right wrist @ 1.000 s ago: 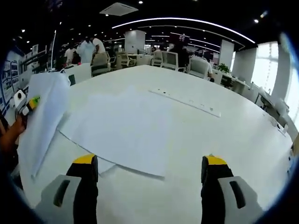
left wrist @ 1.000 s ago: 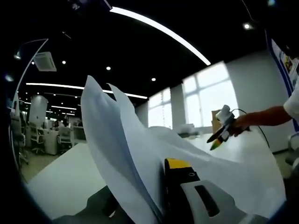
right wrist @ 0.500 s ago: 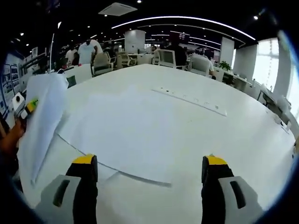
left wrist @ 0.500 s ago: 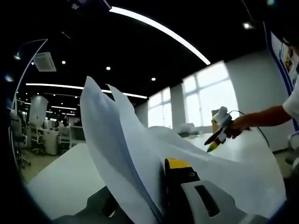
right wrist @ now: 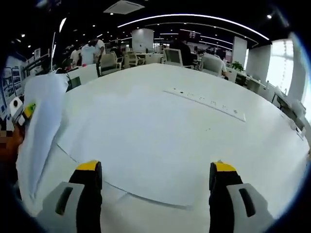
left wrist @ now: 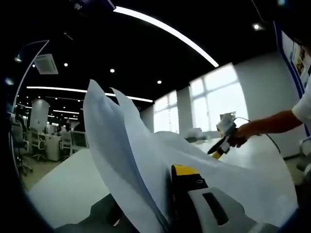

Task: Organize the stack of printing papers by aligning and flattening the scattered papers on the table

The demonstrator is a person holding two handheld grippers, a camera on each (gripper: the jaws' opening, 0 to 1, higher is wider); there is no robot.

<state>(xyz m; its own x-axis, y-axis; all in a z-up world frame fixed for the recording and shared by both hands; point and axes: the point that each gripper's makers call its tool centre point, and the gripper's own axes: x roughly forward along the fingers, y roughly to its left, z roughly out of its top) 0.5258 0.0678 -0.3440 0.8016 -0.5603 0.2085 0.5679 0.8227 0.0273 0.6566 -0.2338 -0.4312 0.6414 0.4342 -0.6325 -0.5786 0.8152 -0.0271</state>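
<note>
Bright ceiling strips | window glare | fisheye-warped edges | slight blur

thin matt white paper sheets (left wrist: pixel 126 160), smooth matt white table (right wrist: pixel 160 87), glossy yellow-tipped plastic gripper (right wrist: pixel 155 177)

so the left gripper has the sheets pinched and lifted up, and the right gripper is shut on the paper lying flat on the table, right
Not quite. The left gripper does hold the lifted sheets, but the right gripper is open: in the right gripper view its fingers stand wide apart over the flat paper on the table, gripping nothing.
</note>
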